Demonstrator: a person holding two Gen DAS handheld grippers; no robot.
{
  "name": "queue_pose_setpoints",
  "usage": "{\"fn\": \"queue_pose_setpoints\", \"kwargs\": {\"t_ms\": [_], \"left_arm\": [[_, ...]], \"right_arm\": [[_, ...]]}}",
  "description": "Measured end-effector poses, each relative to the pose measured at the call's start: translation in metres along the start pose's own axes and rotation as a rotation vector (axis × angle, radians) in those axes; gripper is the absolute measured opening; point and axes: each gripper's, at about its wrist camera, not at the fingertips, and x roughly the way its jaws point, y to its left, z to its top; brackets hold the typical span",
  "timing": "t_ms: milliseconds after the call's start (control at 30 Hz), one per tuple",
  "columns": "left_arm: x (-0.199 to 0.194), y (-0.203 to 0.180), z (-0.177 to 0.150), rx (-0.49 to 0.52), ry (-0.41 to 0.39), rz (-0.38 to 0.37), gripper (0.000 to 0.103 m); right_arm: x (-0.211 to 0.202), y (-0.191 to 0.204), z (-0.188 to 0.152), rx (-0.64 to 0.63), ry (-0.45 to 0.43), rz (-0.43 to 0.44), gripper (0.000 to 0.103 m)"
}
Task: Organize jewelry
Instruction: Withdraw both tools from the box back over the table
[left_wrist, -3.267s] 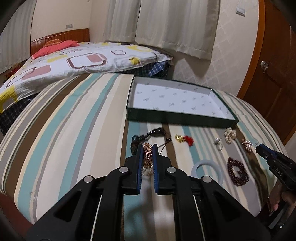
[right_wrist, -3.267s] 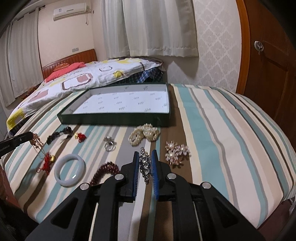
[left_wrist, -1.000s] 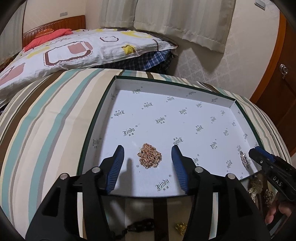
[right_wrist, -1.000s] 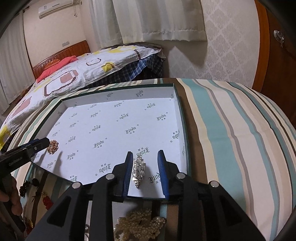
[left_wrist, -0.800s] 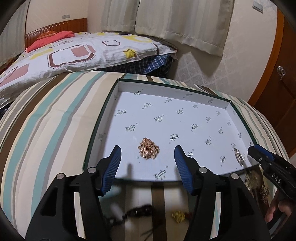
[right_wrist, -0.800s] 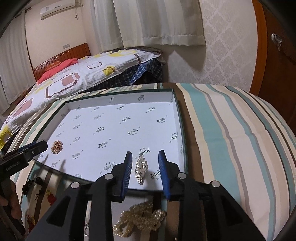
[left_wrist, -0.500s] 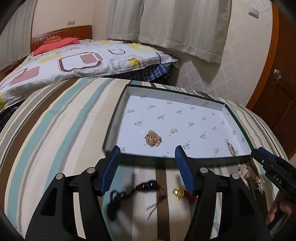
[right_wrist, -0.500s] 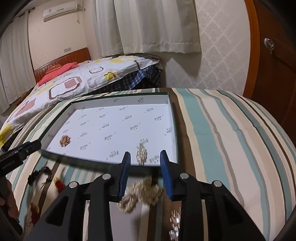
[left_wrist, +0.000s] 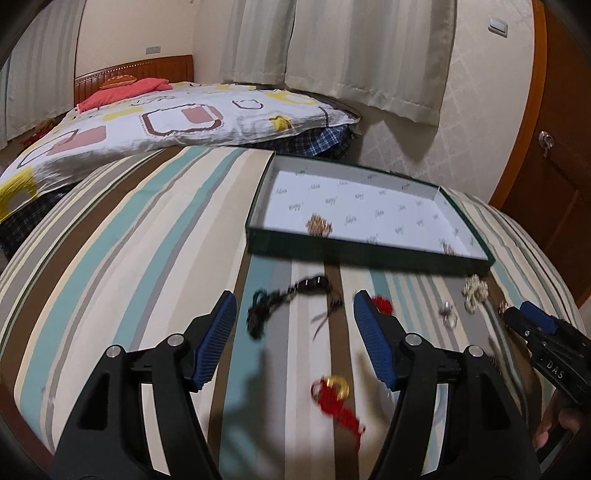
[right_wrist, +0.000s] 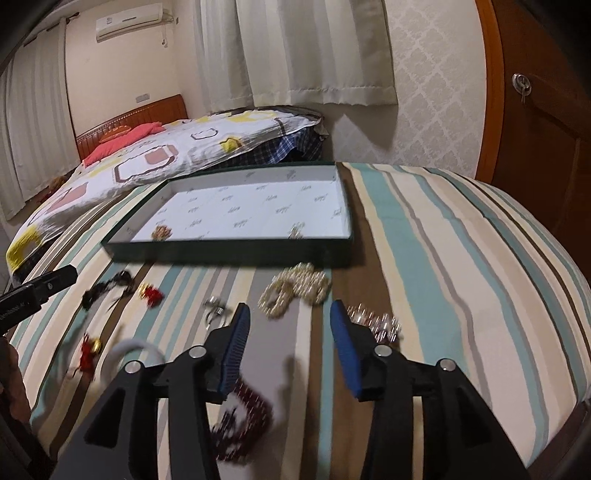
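Observation:
A dark green box (left_wrist: 365, 254) (right_wrist: 229, 251) with a white printed lining lies on the striped bed. Inside it rest a gold chain bundle (left_wrist: 318, 225) (right_wrist: 161, 232) and a crystal piece (left_wrist: 448, 249) (right_wrist: 296, 232). My left gripper (left_wrist: 293, 314) hangs over the bed in front of the box, jaws opening, nothing between them. Below it lie a black cord necklace (left_wrist: 284, 299) and a red tassel charm (left_wrist: 336, 398). My right gripper (right_wrist: 290, 321) is also opening and empty, near a pearl cluster (right_wrist: 295, 288) and a dark red bead bracelet (right_wrist: 247, 417).
On the striped cover also lie a silver ring (right_wrist: 214, 308), a white bangle (right_wrist: 125, 354), a crystal brooch (right_wrist: 376, 321) and a second red charm (right_wrist: 151, 291). A bed with a patterned quilt (left_wrist: 147, 122) stands behind. A wooden door (right_wrist: 546, 110) is at the right.
Both grippers let go of their pieces in the box and pulled back toward the near side of the bed. Their jaws widened, and the loose jewelry came into view below them.

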Motion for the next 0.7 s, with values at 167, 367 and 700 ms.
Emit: {"fn": "queue_pose_setpoints", "kwargs": {"t_ms": [167, 367, 700], "left_arm": [[-0.003, 0.003, -0.018, -0.015, 0.028, 0.0, 0.065], [-0.004, 0.006, -0.031, -0.034, 0.043, 0.01, 0.067], [-0.004, 0.005, -0.043, -0.037, 0.067, 0.017, 0.071]], "right_arm": [[-0.006, 0.008, -0.014, -0.008, 0.008, 0.014, 0.055], [-0.009, 0.016, -0.028, -0.01, 0.032, 0.036, 0.063], [-0.002, 0.033, -0.037, -0.063, 0.078, 0.054, 0.072]]}}
